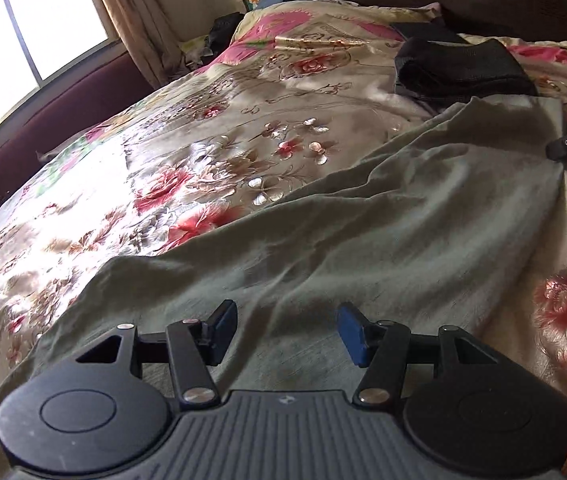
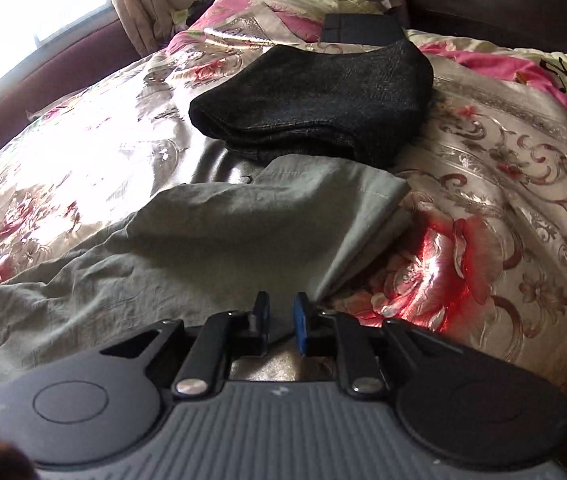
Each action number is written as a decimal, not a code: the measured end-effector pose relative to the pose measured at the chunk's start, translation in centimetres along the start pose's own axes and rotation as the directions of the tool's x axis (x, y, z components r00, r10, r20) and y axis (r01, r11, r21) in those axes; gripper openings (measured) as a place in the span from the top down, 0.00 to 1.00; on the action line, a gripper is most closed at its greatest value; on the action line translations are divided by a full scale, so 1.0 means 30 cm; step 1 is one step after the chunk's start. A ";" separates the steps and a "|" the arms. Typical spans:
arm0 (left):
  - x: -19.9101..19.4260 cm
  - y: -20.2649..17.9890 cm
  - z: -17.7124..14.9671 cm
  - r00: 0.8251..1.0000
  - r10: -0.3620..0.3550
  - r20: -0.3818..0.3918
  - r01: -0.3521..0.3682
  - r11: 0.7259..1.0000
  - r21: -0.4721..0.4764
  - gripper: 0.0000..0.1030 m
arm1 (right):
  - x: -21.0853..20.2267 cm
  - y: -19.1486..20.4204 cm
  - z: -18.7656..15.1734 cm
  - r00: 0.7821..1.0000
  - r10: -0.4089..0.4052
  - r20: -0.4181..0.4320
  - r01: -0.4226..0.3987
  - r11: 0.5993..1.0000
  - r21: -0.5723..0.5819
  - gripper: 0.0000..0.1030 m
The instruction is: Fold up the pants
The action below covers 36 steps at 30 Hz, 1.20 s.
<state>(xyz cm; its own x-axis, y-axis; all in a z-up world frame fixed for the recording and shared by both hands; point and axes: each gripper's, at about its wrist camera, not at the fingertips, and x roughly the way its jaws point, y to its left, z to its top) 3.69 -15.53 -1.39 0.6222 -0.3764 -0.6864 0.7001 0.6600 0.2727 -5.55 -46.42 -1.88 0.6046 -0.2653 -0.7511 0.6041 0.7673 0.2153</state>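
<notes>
Grey-green pants (image 1: 363, 240) lie spread and wrinkled across the floral bedspread (image 1: 163, 152). My left gripper (image 1: 287, 332) hovers over their near part, open, with nothing between its blue pads. My right gripper (image 2: 281, 316) sits at the pants' (image 2: 203, 240) right edge, where a folded leg end (image 2: 343, 196) lies on top. Its jaws stand a narrow gap apart, and cloth shows through the gap without being pressed. In the left wrist view the right gripper (image 1: 557, 152) touches the pants' far right edge, where wrinkles converge.
A folded black garment (image 2: 315, 100) lies just beyond the pants, with a dark flat item (image 2: 363, 28) behind it. A dark wooden headboard (image 2: 483, 0) closes the far side. A window (image 1: 23, 32), a curtain and a maroon bed rail (image 1: 63, 120) run along the left.
</notes>
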 end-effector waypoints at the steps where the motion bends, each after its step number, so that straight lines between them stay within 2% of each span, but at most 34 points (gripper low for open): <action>1: -0.004 -0.005 0.005 1.000 -0.003 0.003 0.003 1.000 0.003 0.32 | 0.005 0.005 0.002 1.000 -0.007 0.000 0.007 1.000 -0.005 0.85; 4: -0.012 -0.011 0.015 1.000 -0.005 0.014 0.004 1.000 0.016 0.32 | 0.008 0.014 0.005 1.000 -0.017 0.001 0.017 1.000 -0.013 0.81; 7: -0.018 -0.015 0.019 1.000 0.001 0.018 -0.001 1.000 0.025 0.32 | -0.015 -0.038 0.013 0.998 0.058 0.013 -0.059 0.994 0.094 0.70; 9: -0.024 -0.015 0.019 1.000 -0.004 0.027 0.004 1.000 0.020 0.32 | -0.018 -0.104 0.015 0.992 0.125 0.024 -0.127 0.967 0.219 0.68; 10: -0.025 -0.015 0.019 1.000 -0.006 0.030 0.006 1.000 0.017 0.32 | -0.013 -0.148 0.014 0.986 0.161 0.034 -0.164 0.940 0.301 0.68; 13: -0.014 -0.021 0.019 0.999 -0.015 0.029 0.015 1.000 0.009 0.32 | 0.010 -0.219 0.003 0.980 0.188 0.061 -0.197 0.890 0.411 0.69; 19: 0.005 -0.033 0.003 1.000 -0.024 0.019 0.023 0.999 0.022 0.32 | 0.053 -0.252 0.005 0.976 0.193 0.095 -0.215 0.850 0.481 0.72; 23: -0.004 -0.029 -0.004 0.999 -0.025 0.040 0.023 0.999 0.049 0.32 | -0.022 -0.247 -0.006 0.985 0.119 0.125 -0.161 0.895 0.416 0.66; 25: 0.006 -0.030 0.000 0.999 -0.036 0.040 0.035 0.999 0.042 0.32 | -0.007 -0.255 0.001 0.985 0.111 0.135 -0.158 0.896 0.416 0.66; 28: 0.022 -0.040 0.008 0.999 -0.042 0.034 0.041 0.999 0.033 0.32 | 0.076 -0.253 0.019 0.979 0.165 0.116 -0.199 0.874 0.443 0.67; 30: 0.022 -0.040 0.011 0.998 -0.053 0.031 0.052 0.998 0.018 0.32 | 0.118 -0.234 0.029 0.978 0.168 0.122 -0.206 0.869 0.450 0.67; 31: 0.020 -0.039 0.011 0.998 -0.059 0.031 0.059 0.998 0.009 0.32 | 0.130 -0.227 0.032 0.977 0.170 0.130 -0.211 0.865 0.455 0.67; 32: 0.021 -0.037 0.011 0.998 -0.062 0.030 0.062 0.998 0.003 0.32 | 0.135 -0.224 0.033 0.976 0.172 0.136 -0.216 0.858 0.466 0.78; 33: 0.024 -0.037 0.013 0.998 -0.061 0.024 0.060 0.998 0.003 0.32 | 0.136 -0.223 0.035 0.973 0.185 0.139 -0.229 0.849 0.477 0.96; 35: 0.030 -0.035 0.013 0.999 -0.051 0.015 0.051 0.999 0.011 0.32 | 0.127 -0.221 0.033 0.962 0.230 0.147 -0.274 0.820 0.502 0.95; 36: 0.034 -0.031 0.011 0.999 -0.046 0.008 0.046 0.999 0.013 0.32 | 0.113 -0.211 0.036 0.959 0.238 0.155 -0.284 0.820 0.496 0.95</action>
<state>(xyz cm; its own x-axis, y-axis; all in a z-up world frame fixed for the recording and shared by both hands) 3.79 -16.75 -2.11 0.5920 -0.4117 -0.6928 0.7323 0.6337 0.2492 -6.78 -52.80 -5.12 0.8040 -0.1625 -0.5720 0.5817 0.4149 0.6997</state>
